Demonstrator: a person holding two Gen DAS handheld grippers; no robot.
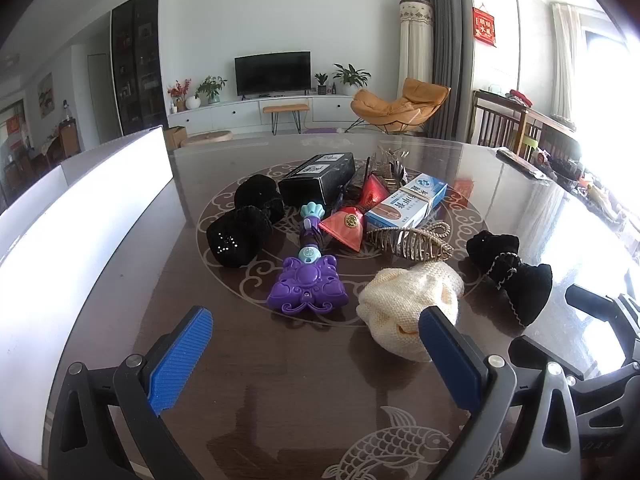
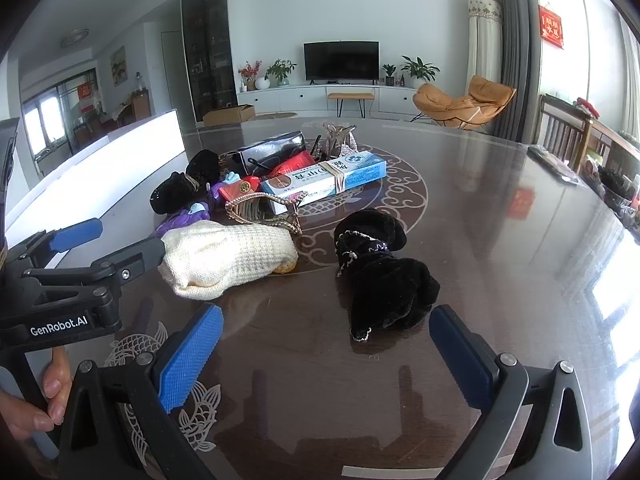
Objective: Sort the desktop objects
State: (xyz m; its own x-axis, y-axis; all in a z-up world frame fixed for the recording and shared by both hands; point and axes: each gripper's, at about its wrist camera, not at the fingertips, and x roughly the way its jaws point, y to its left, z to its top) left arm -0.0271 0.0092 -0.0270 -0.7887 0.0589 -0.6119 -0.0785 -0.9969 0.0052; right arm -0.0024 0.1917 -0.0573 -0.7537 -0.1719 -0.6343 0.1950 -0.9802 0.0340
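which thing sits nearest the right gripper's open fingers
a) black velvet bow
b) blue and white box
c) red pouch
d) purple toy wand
a, the black velvet bow lies on the table just ahead of the open right gripper, while the other listed items sit farther back in the pile.

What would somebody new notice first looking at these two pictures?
Probably the bright purple plastic butterfly-shaped toy wand near the middle of the dark glossy patterned table, beside the cream knitted pouch. Behind them sits a jumble: a blue and white cardboard box, a red pouch with a gold emblem and black velvet hair bows. Both open tools, left and right, frame the foreground.
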